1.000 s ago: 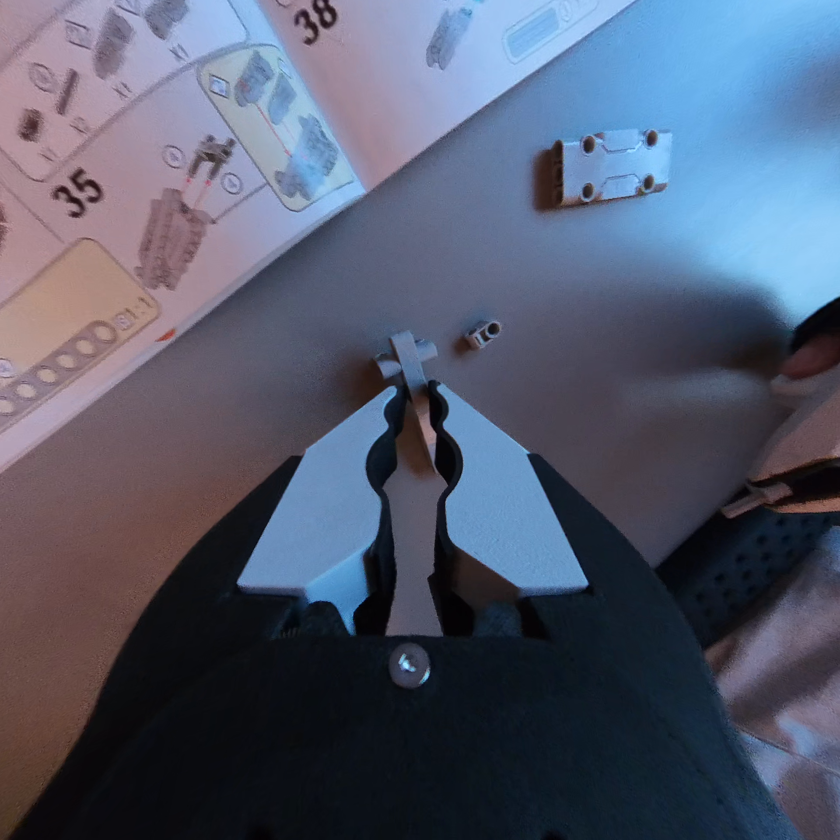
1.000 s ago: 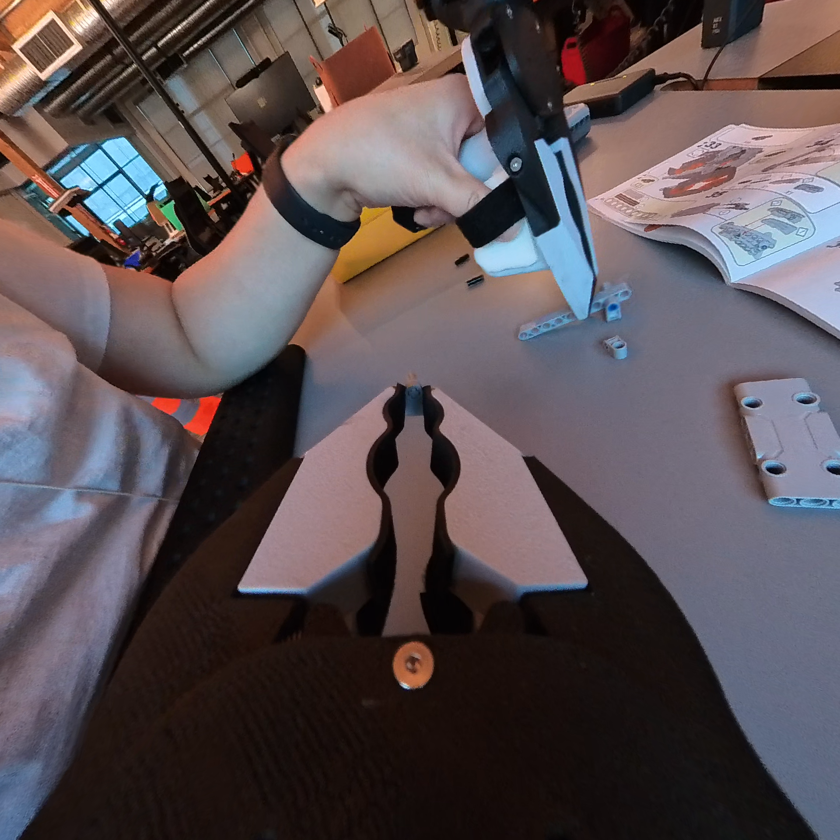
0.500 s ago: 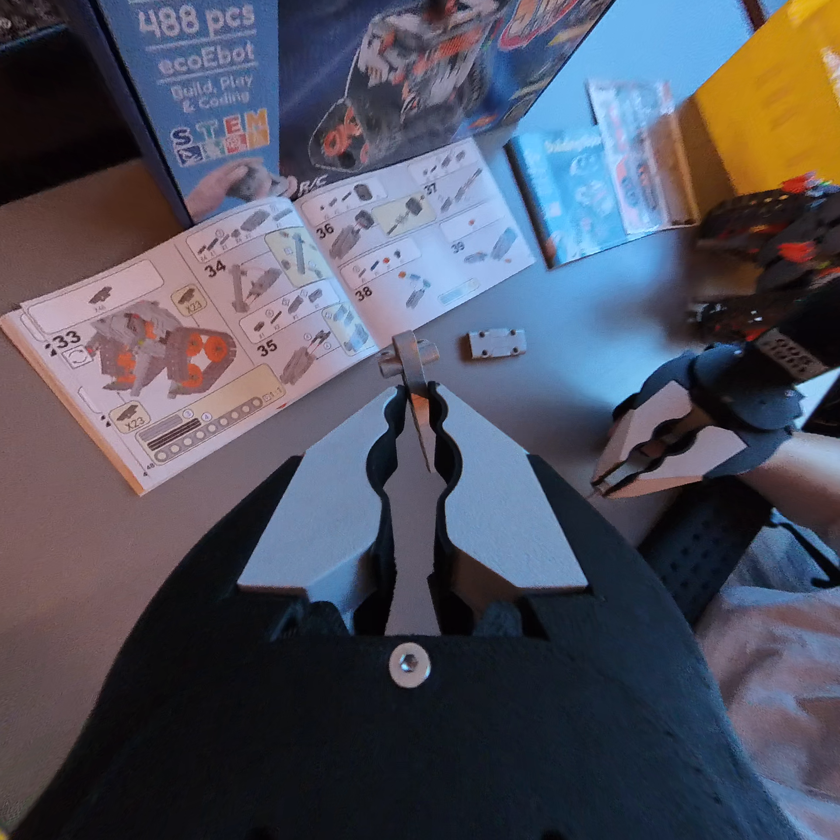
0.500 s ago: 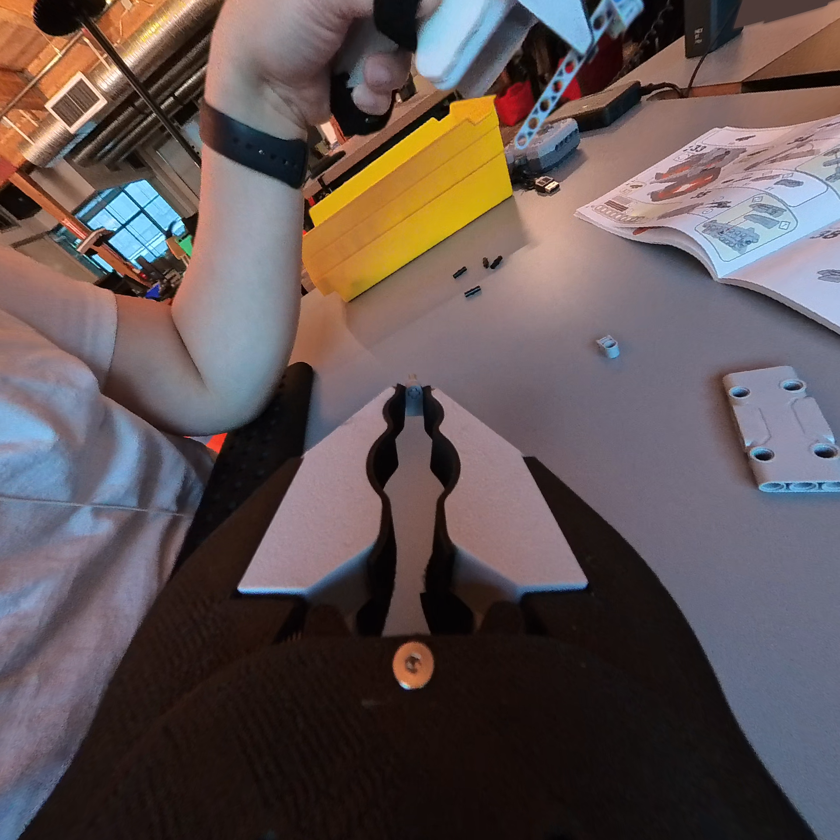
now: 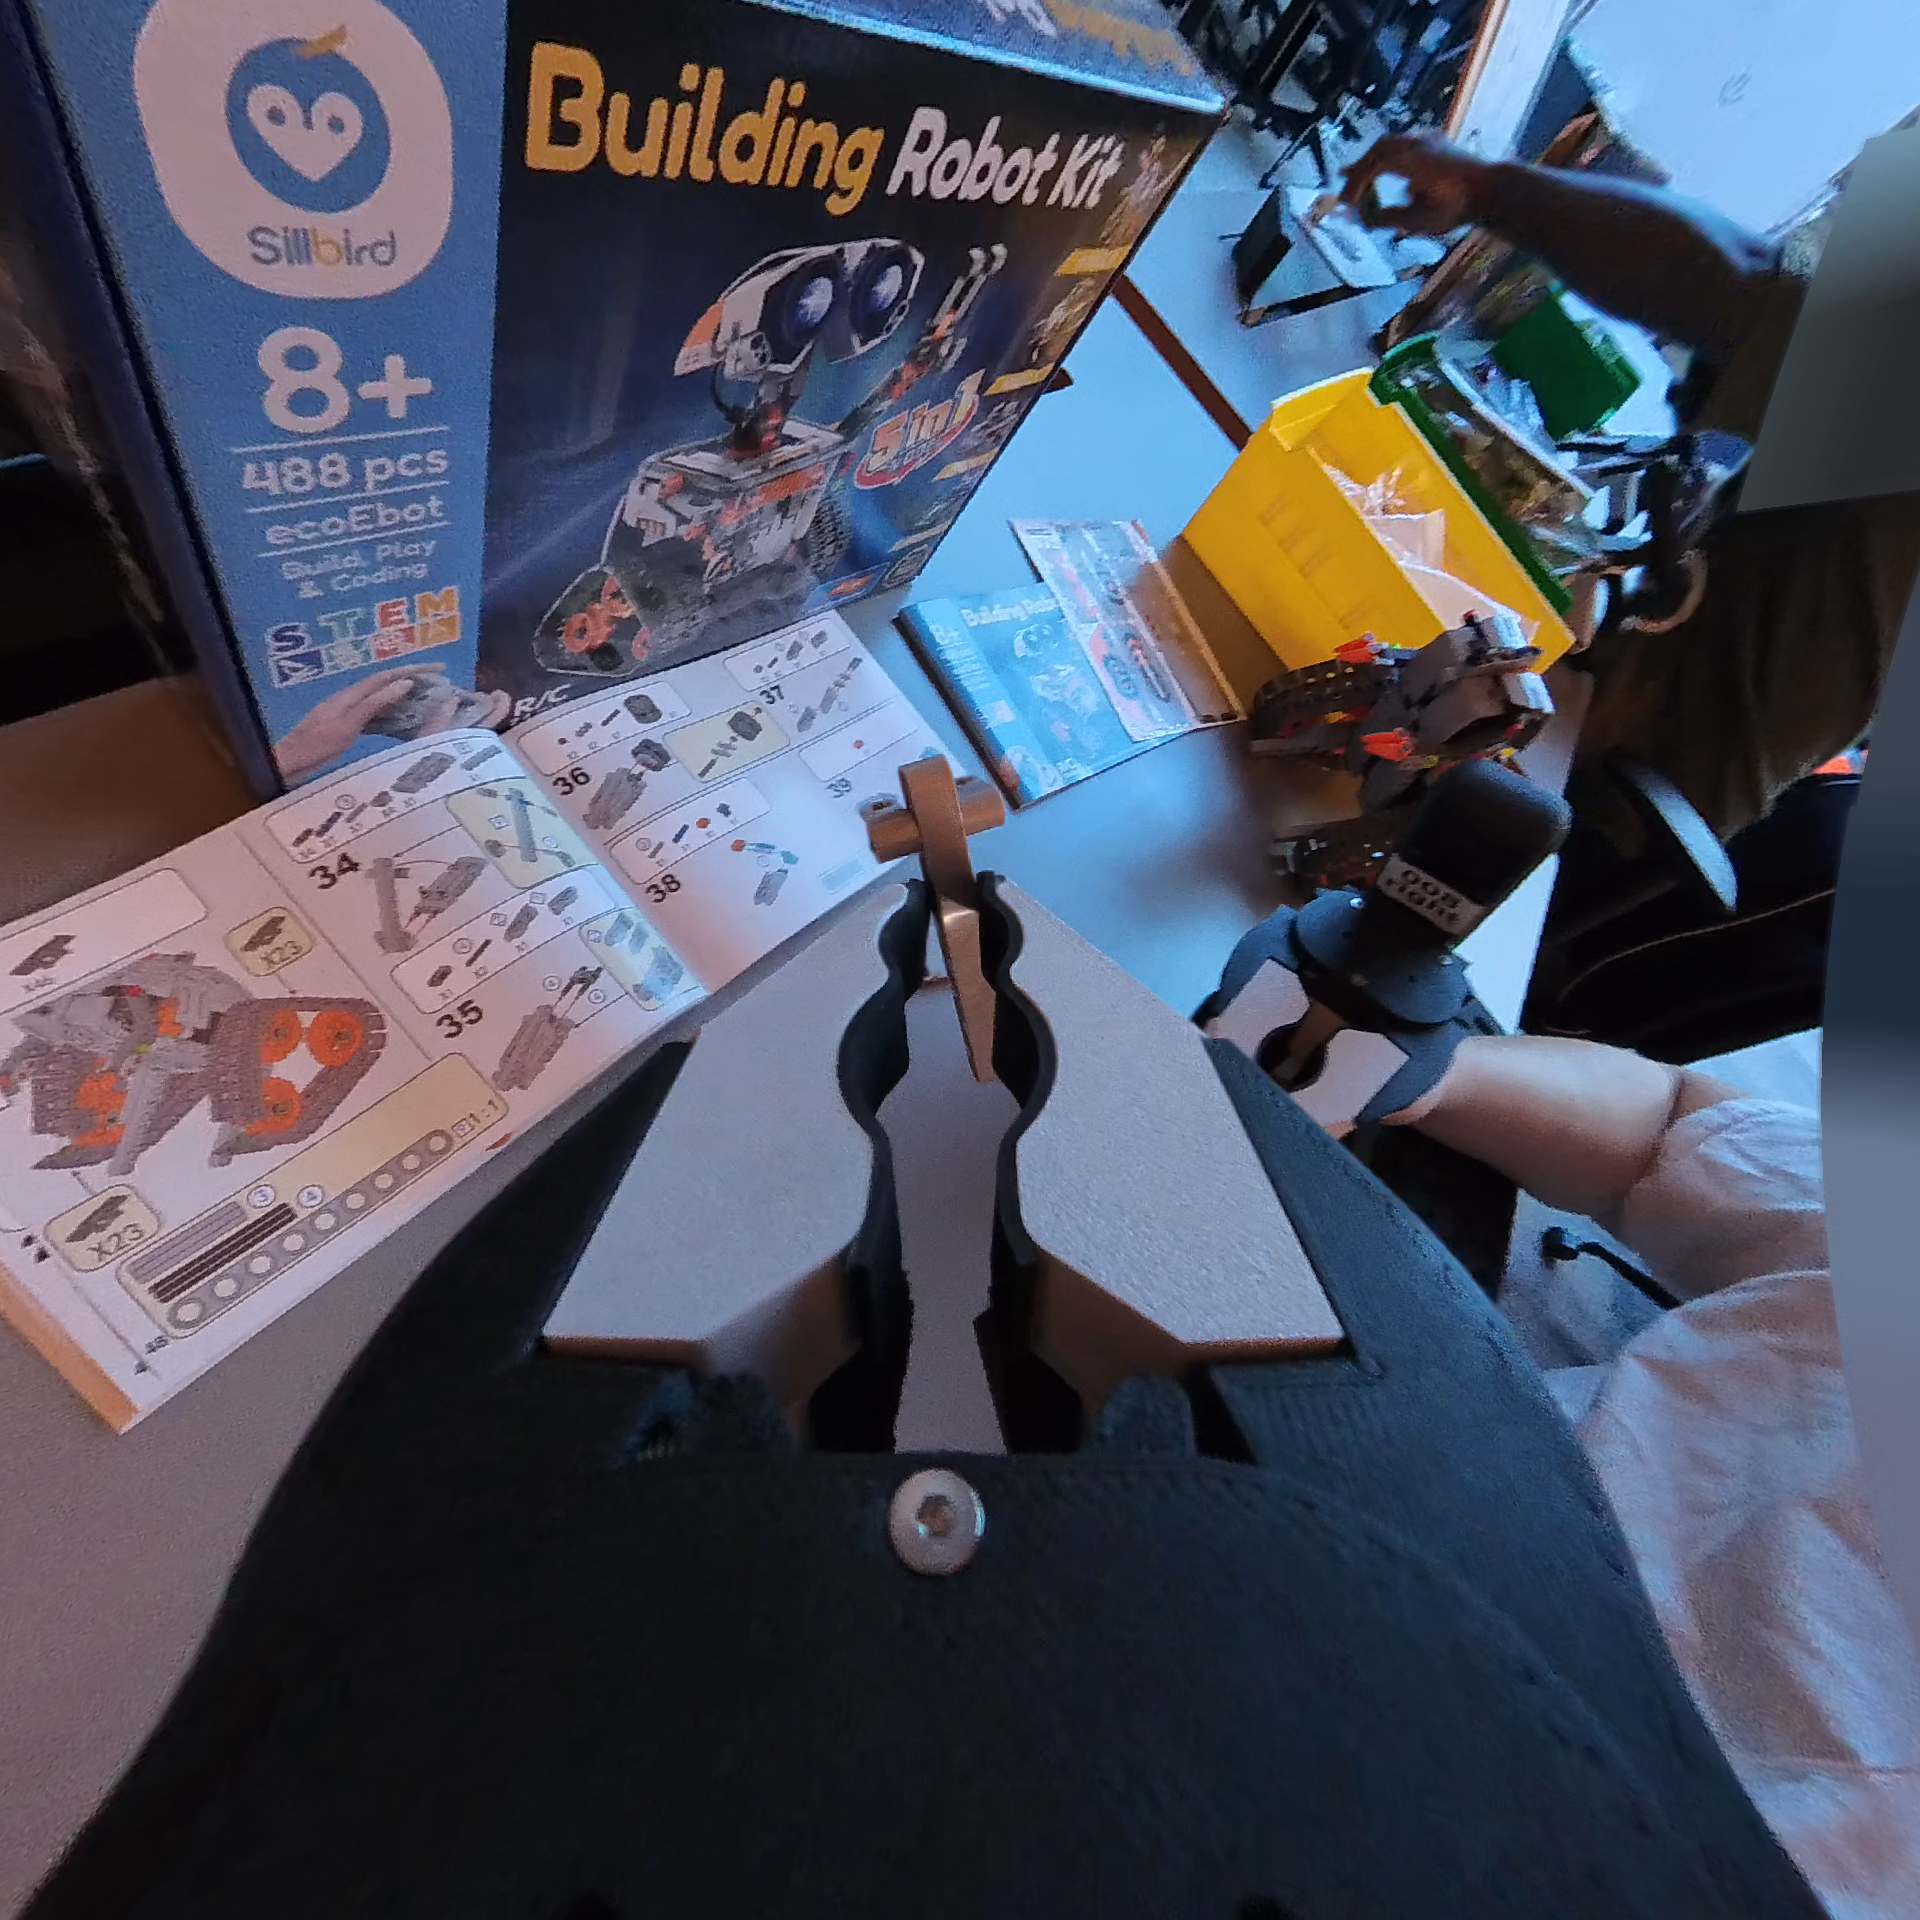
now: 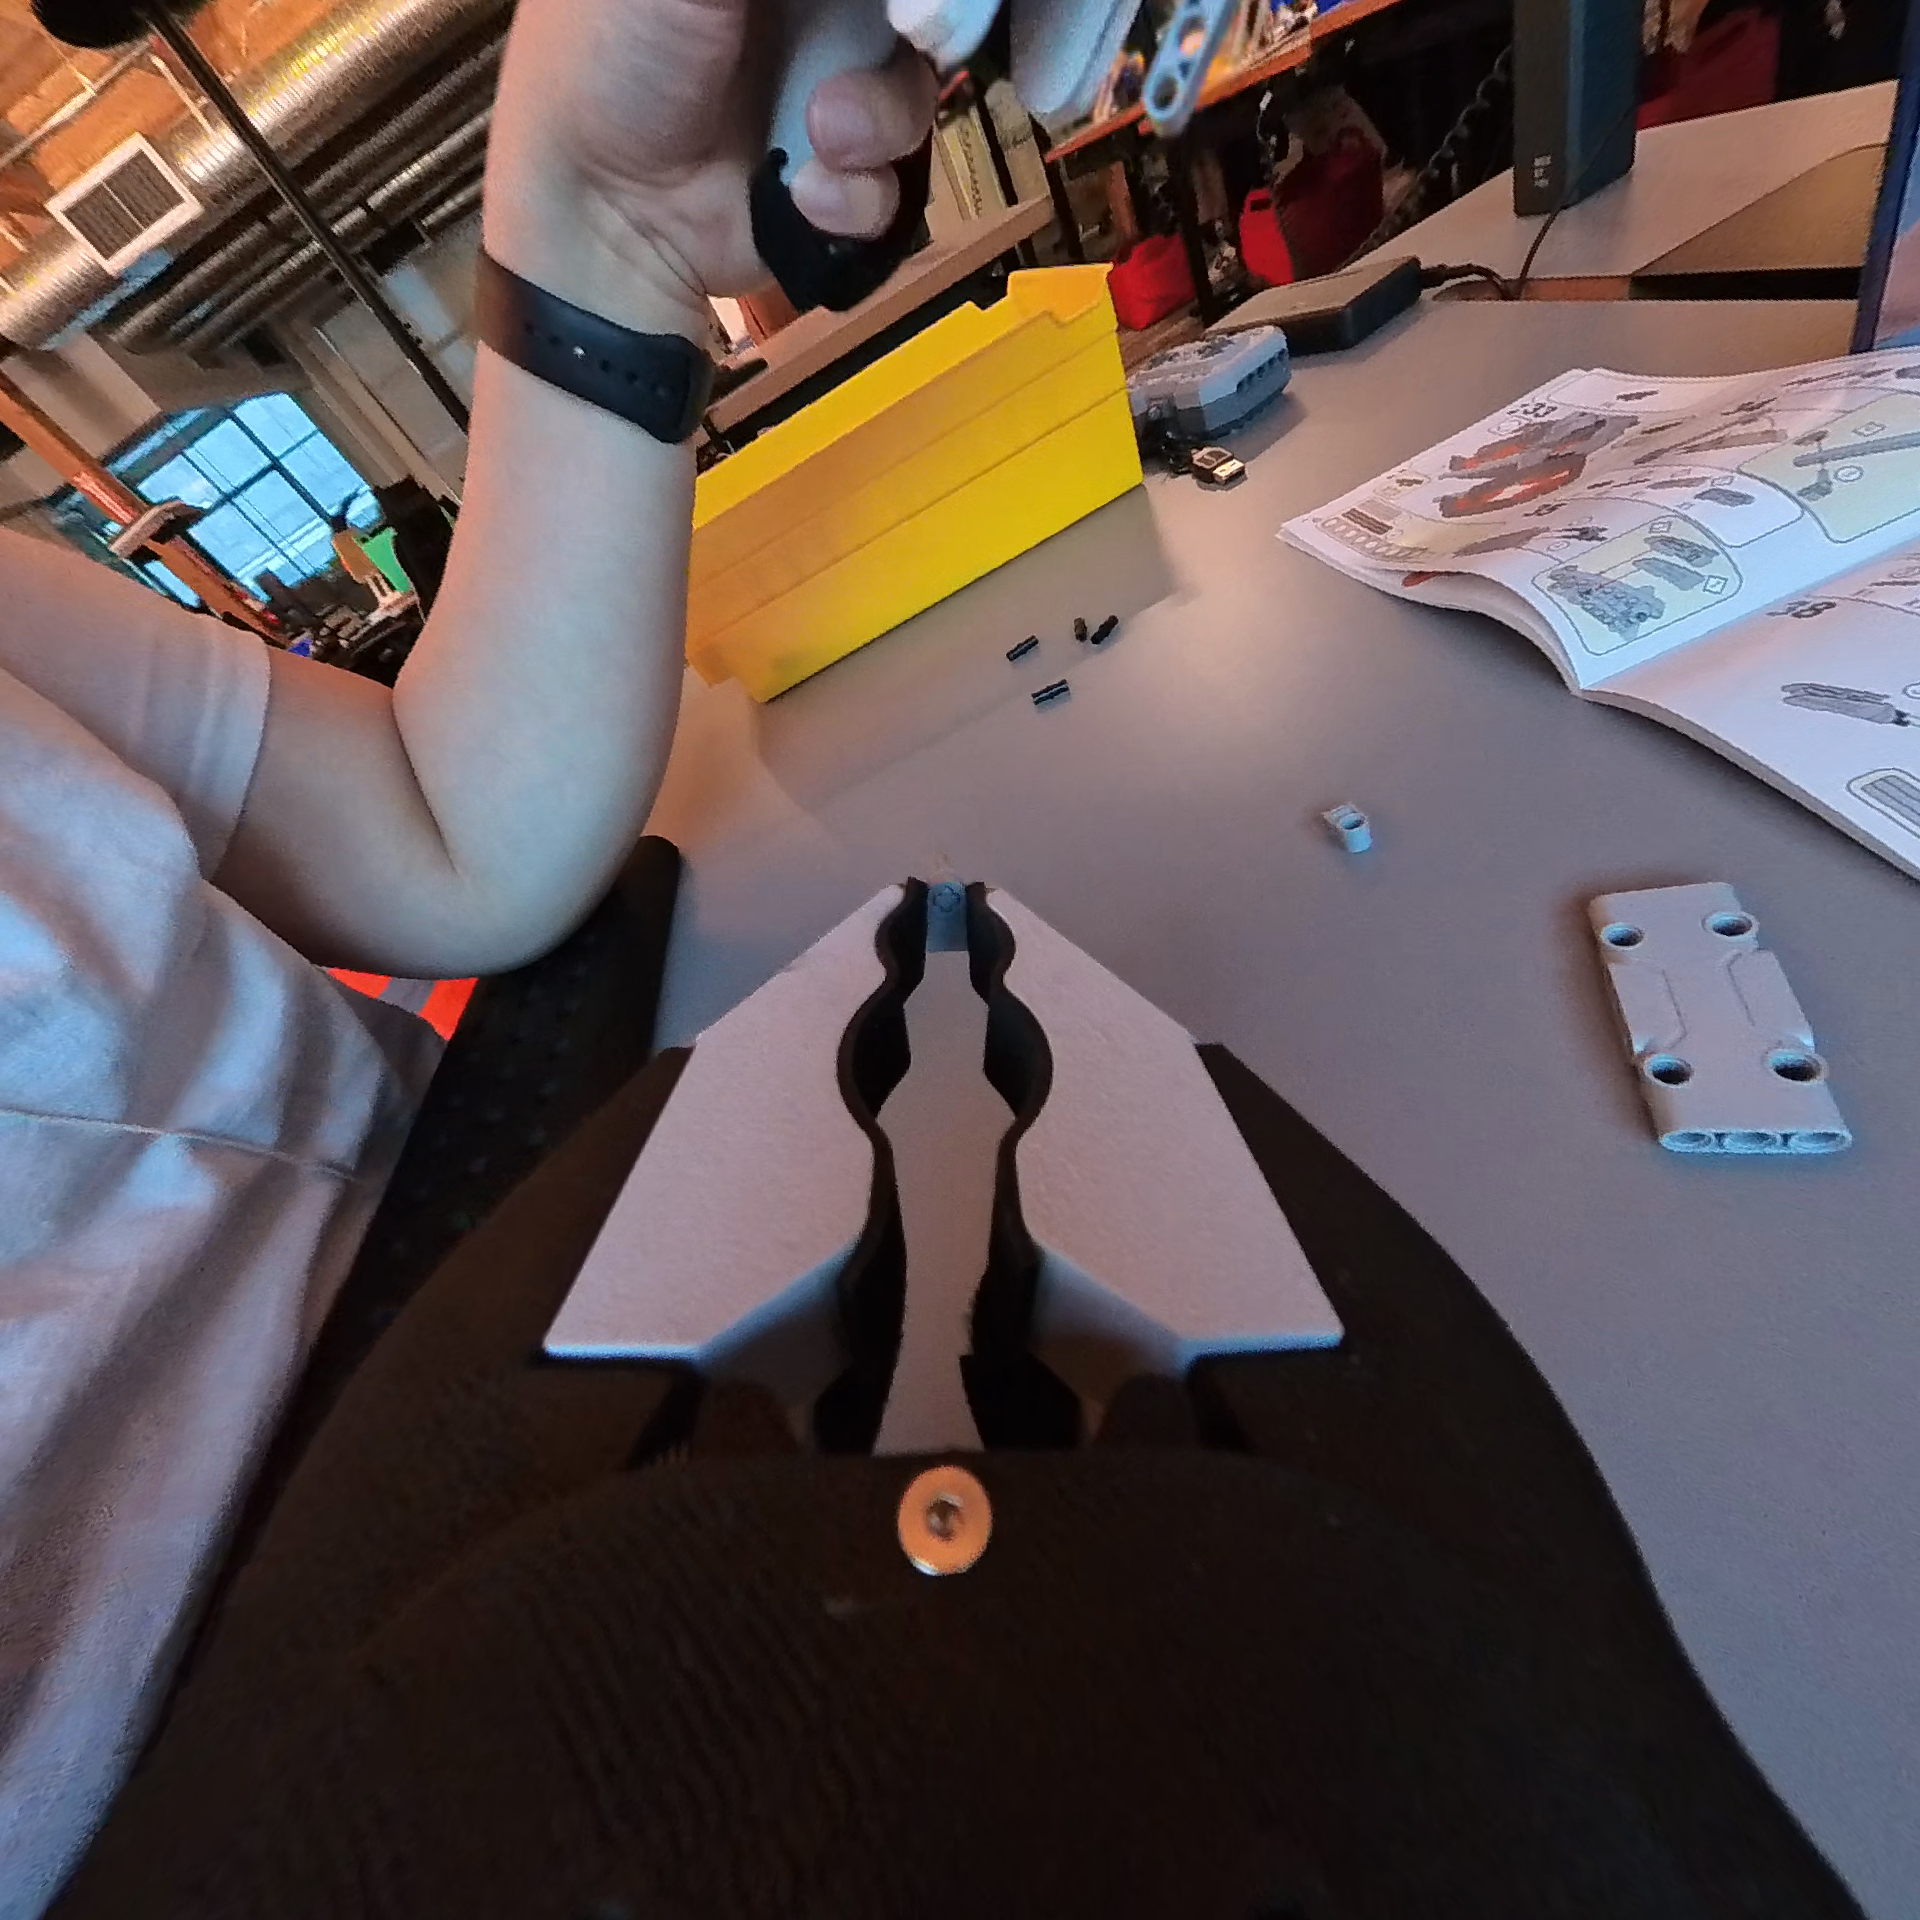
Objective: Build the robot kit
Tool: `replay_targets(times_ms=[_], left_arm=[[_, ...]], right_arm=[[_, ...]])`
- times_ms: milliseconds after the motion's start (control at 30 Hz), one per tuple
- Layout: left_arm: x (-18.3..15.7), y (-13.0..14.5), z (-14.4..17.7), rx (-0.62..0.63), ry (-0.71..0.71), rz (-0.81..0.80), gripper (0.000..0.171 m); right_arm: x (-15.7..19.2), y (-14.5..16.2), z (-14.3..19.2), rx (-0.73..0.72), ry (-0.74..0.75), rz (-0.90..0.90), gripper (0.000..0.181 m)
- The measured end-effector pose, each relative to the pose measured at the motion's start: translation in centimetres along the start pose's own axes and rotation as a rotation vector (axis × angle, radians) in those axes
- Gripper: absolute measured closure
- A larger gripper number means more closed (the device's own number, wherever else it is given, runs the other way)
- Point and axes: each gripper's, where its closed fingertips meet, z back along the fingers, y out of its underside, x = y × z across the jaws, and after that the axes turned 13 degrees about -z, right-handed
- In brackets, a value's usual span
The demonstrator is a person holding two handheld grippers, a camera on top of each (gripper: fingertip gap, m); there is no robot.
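Observation:
My left gripper [image 5: 948,896] is shut on a thin grey beam [image 5: 961,935] that has a short cross piece [image 5: 935,810] at its far end, and holds it up in the air above the table. The beam's lower end [image 6: 1179,62] also shows at the top of the right wrist view, beside the hand [image 6: 665,156] that holds that gripper. My right gripper [image 6: 945,896] is shut on a small grey piece [image 6: 945,920], low over the grey table [image 6: 1351,1351]. It also shows in the left wrist view [image 5: 1340,997], lower right.
On the table lie a grey four-hole panel [image 6: 1720,1029], a small grey connector [image 6: 1349,828], several black pins [image 6: 1060,655], an open manual [image 5: 416,935], a kit box [image 5: 623,364], yellow bins [image 6: 914,488], a tracked model [image 5: 1392,717]. A person's arm [image 5: 1558,208] reaches at the back. It is some 12 centimeters from my right tips to the small grey connector [image 6: 1349,828].
My left gripper has lifted the grey beam off the table and tilted upward, so the kit box has come into view. My right gripper has barely moved and keeps its small piece.

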Motion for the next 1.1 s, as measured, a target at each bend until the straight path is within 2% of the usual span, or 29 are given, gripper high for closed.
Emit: replay_targets(times_ms=[100, 400, 600, 833, 1100], left_arm=[[-0.6, -0.4, 0.6, -0.025, 0.035, 0.017, 0.165], [-0.7, -1.3, 2.4, -0.034, -0.093, -0.048, 0.164], [-1.9, -3.0, 1.6, -0.113, -0.066, -0.082, 0.164], [-1.0, -3.9, 1.3, -0.167, -0.124, -0.106, 0.164], [-0.6, -3.4, 0.5, -0.144, -0.114, -0.090, 0.164]], right_arm=[[-0.8, 0.1, 0.1, 0.008, 0.046, 0.028, 0.174], [-0.4, -0.2, 0.4, 0.003, 0.061, 0.057, 0.174], [-1.8, 0.3, 0.6, 0.024, 0.086, 0.034, 0.174], [-1.9, -0.7, 1.3, -0.033, 0.067, -0.025, 0.174], [-1.6, -0.4, 1.0, -0.017, 0.061, -0.020, 0.174]])
